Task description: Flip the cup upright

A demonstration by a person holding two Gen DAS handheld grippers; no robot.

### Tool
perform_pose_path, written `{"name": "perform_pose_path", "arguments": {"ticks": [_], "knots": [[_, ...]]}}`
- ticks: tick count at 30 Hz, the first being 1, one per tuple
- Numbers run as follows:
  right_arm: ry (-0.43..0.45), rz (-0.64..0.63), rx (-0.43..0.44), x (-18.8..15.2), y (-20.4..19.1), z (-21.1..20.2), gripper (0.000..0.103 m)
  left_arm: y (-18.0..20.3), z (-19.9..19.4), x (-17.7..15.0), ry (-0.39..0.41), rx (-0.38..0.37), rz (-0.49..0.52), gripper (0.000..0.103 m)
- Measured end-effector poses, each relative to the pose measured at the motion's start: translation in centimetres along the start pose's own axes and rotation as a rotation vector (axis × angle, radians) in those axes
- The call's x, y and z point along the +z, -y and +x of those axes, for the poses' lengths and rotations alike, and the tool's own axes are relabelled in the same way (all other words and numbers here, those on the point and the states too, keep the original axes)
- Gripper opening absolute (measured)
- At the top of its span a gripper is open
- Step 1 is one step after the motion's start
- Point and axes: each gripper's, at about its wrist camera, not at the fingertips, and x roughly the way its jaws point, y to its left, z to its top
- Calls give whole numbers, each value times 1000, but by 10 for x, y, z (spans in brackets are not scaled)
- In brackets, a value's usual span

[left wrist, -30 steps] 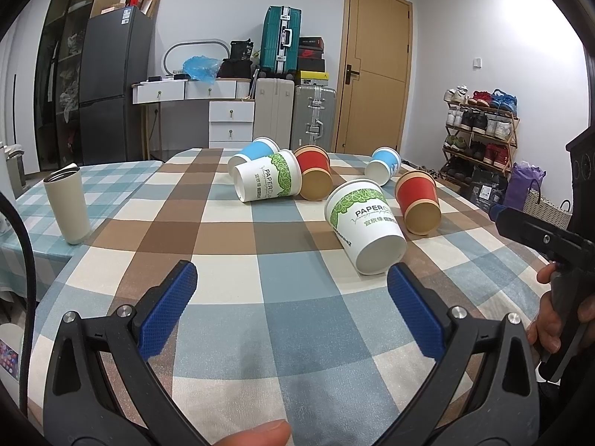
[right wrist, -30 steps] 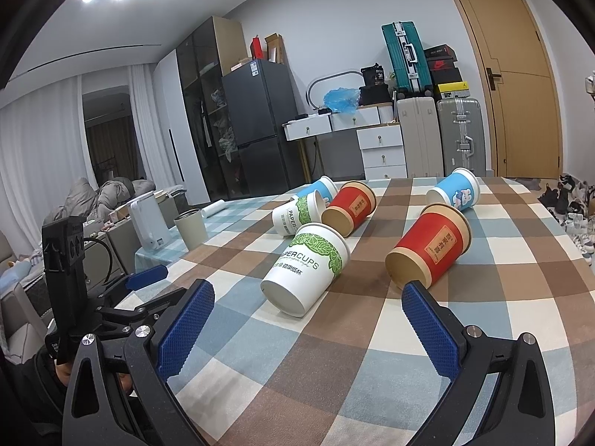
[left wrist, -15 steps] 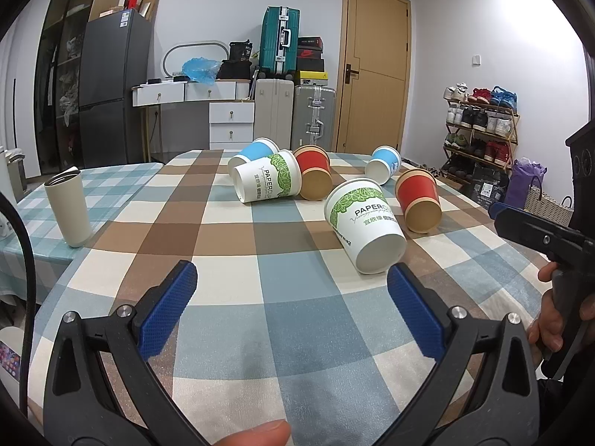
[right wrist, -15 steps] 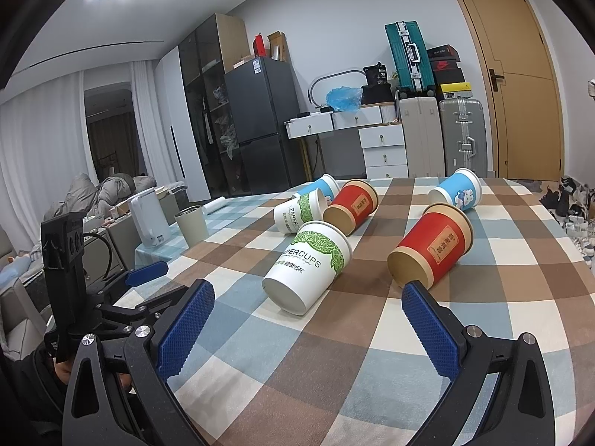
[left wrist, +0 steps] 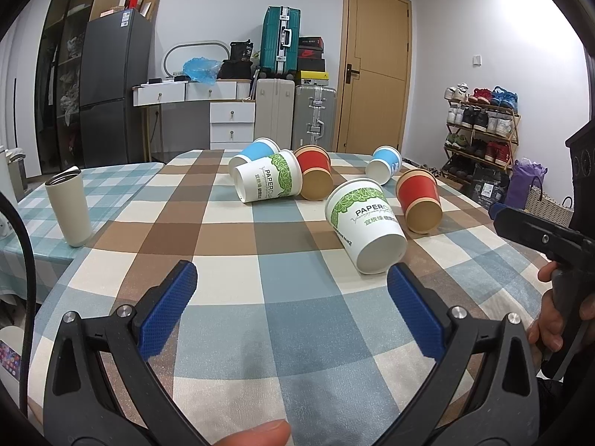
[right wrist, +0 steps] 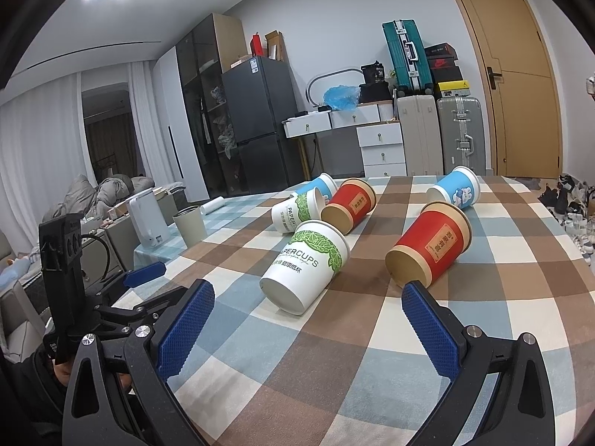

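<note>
Several paper cups lie on their sides on the checked tablecloth. The nearest is a white and green cup (left wrist: pixel 366 228), also in the right wrist view (right wrist: pixel 306 265), its base toward me. A red cup (left wrist: pixel 420 199) (right wrist: pixel 431 245) lies to its right. Further back lie another white and green cup (left wrist: pixel 267 180), a red cup (left wrist: pixel 316 176) and two blue cups (left wrist: pixel 385 163) (left wrist: pixel 253 150). My left gripper (left wrist: pixel 292 297) is open and empty, short of the nearest cup. My right gripper (right wrist: pixel 308 316) is open and empty, just in front of the same cup.
A beige tumbler (left wrist: pixel 68 210) stands upright on the table's left side. The table's right edge (left wrist: pixel 483 212) drops toward a shoe rack (left wrist: pixel 479 133). A white kettle (right wrist: pixel 147 219) stands on a side table at the left. Suitcases and drawers stand behind the table.
Almost nothing has changed. Both grippers stay open and nearly still, and the cups have not moved.
</note>
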Motion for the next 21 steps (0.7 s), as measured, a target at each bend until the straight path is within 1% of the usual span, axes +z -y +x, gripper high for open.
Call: {"name": "perform_pose_path", "arguments": {"ticks": [10, 13, 17, 21], "knots": [[-4, 8, -9, 0, 3, 0, 103, -1, 1, 3, -4, 3, 2, 102], [-6, 15, -18, 0, 5, -1, 103, -1, 5, 1, -8, 17, 6, 102], [-19, 43, -36, 3, 10, -1, 103, 4, 7, 3, -23, 28, 19, 102], [-32, 71, -58, 8, 16, -1, 103, 14, 8, 9, -55, 34, 44, 102]]}}
